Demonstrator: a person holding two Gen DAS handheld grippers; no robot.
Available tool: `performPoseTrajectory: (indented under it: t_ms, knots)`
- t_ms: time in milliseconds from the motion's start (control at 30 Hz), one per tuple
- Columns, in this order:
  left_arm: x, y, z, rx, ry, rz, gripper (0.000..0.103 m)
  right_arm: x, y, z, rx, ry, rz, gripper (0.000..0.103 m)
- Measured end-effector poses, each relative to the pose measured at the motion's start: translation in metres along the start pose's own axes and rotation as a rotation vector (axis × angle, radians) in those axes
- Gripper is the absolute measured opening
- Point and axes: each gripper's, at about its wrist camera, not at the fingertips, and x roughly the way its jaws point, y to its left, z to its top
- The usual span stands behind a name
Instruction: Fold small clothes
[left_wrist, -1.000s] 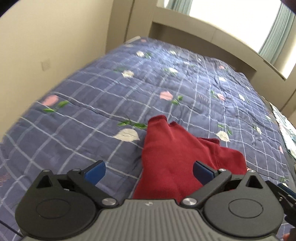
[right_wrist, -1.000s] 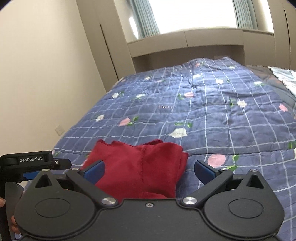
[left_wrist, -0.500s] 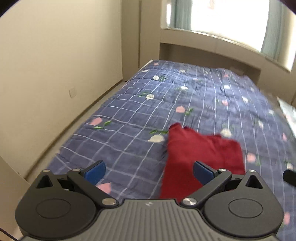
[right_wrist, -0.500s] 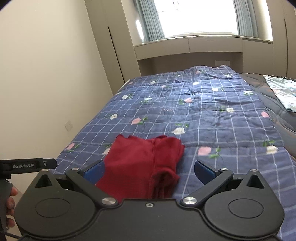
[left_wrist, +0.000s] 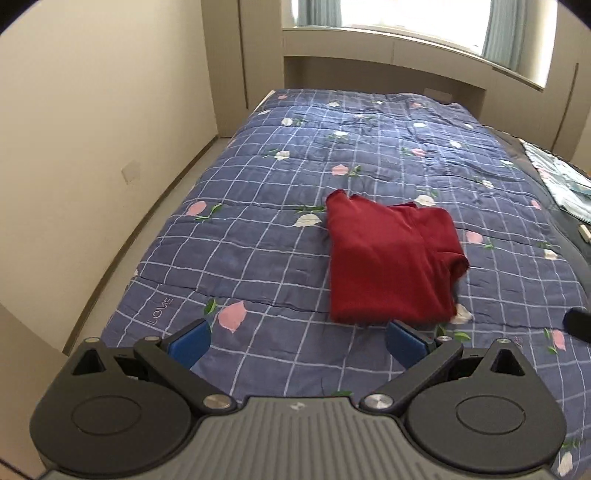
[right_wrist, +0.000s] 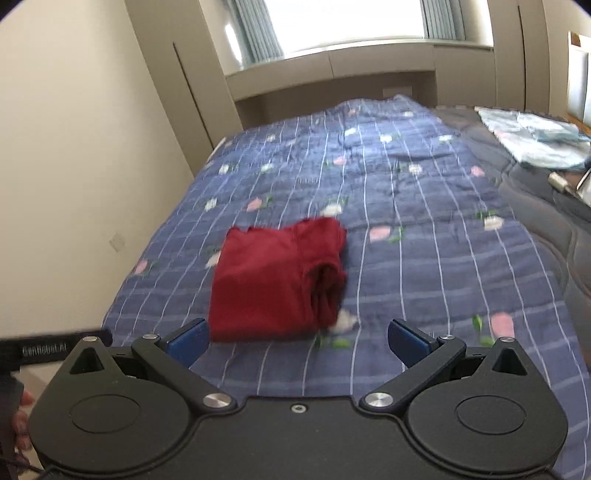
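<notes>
A small dark red garment (left_wrist: 388, 258) lies folded into a rough rectangle on the blue checked floral quilt (left_wrist: 258, 229). It also shows in the right wrist view (right_wrist: 273, 284), with a sleeve opening at its right edge. My left gripper (left_wrist: 297, 341) is open and empty, held above the quilt near the bed's foot, short of the garment. My right gripper (right_wrist: 297, 341) is open and empty, also high and back from the garment.
A beige wall (left_wrist: 92, 122) runs along the bed's left side. A window ledge and headboard unit (left_wrist: 384, 62) stand at the far end. Pale blue cloth (right_wrist: 535, 140) and small objects lie on a dark grey cover (right_wrist: 554, 221) at the right.
Both grippers have pulled up and back from the red garment, which now looks smaller and lies free on the quilt. Both stayed open.
</notes>
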Motion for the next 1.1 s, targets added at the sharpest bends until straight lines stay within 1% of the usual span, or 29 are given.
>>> performPoseTrajectory:
  t_ms: [100, 233, 567, 1100]
  knots:
    - [-0.007, 0.003, -0.003, 0.02, -0.001, -0.025, 0.103, -0.007, 0.006, -0.007, -0.006, 0.005, -0.013, 0.102]
    - [-0.012, 0.008, -0.005, 0.041, -0.015, -0.034, 0.103, -0.014, 0.012, -0.011, -0.008, -0.005, -0.022, 0.102]
    - [-0.01, 0.016, -0.012, 0.029, 0.014, -0.051, 0.103, -0.018, 0.014, -0.016, 0.009, -0.005, -0.03, 0.102]
    - [-0.009, 0.017, -0.012, 0.024, 0.021, -0.053, 0.103, -0.017, 0.014, -0.015, 0.008, 0.001, -0.025, 0.102]
